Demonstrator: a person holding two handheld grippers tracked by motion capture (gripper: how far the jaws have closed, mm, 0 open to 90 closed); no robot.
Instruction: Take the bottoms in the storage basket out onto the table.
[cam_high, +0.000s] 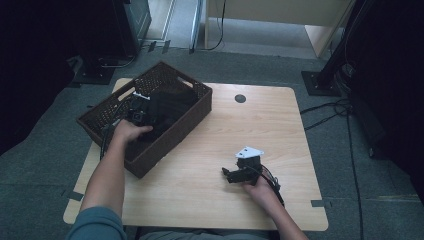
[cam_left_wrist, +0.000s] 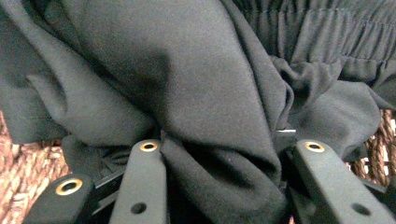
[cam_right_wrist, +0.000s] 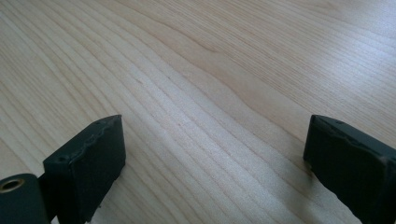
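Note:
A black cloth (cam_high: 169, 106) lies bunched in a brown woven basket (cam_high: 172, 134) at the table's left. My left gripper (cam_high: 137, 114) reaches down into the basket, held by a hand. In the left gripper view the cloth (cam_left_wrist: 187, 79) is gathered into a thick fold between the two jaws of that gripper (cam_left_wrist: 231, 151); the fold presses against both, and the pads are buried in it. My right gripper (cam_high: 227, 175) rests low over the bare wood at the front right. In its own view that gripper (cam_right_wrist: 215, 154) stands open, nothing between its jaws.
The light wooden table (cam_high: 245, 125) has a round dark grommet (cam_high: 240, 98) near its far edge. Basket weave (cam_left_wrist: 28, 163) shows beside the cloth. Dark stands and cables (cam_high: 330, 107) sit on the grey floor around the table.

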